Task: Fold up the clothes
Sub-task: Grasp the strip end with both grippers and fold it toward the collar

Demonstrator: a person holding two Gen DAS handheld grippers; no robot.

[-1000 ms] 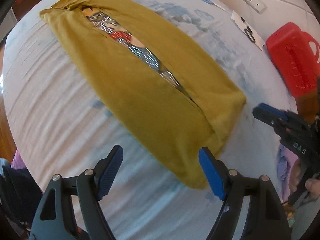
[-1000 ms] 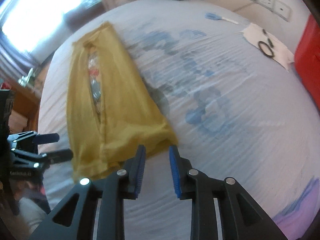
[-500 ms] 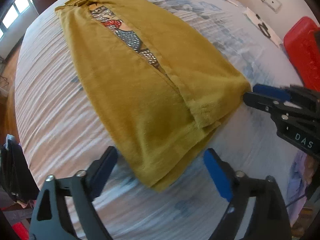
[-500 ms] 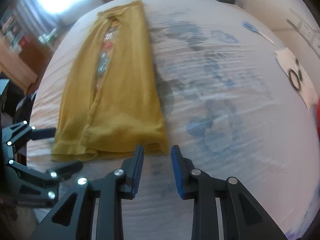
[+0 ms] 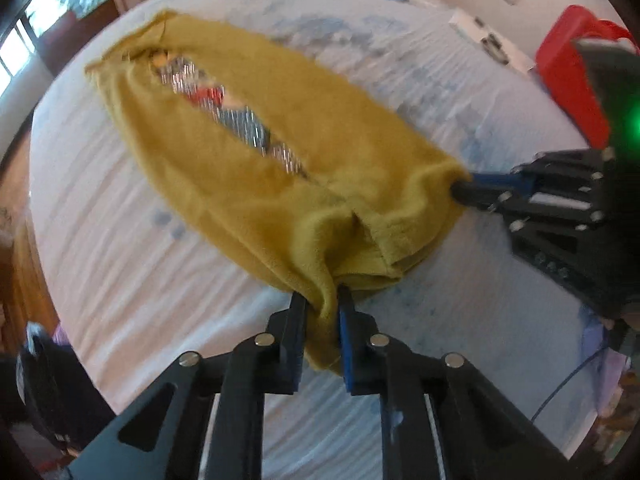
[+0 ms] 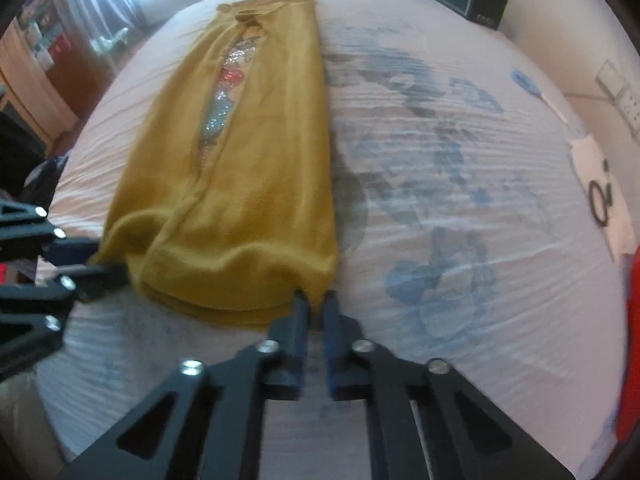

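Mustard-yellow garment (image 5: pixel 280 168), sides already folded inward into a long strip, lies mid-frame on the bed (image 5: pixel 400 360). Left gripper (image 5: pixel 322 312) and right gripper (image 6: pixel 314 304) fingers pinch its near-hem corners; crosswise folds remain.

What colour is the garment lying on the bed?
Mustard yellow garment, with a sparkly silver-and-red print showing through the middle gap; clearest in the right wrist view.

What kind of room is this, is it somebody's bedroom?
Probably a bedroom at home. The yellow garment lies on what looks like a bed with a white, blue-printed sheet, a bright window is behind it, and a wall socket sits beside the bed.
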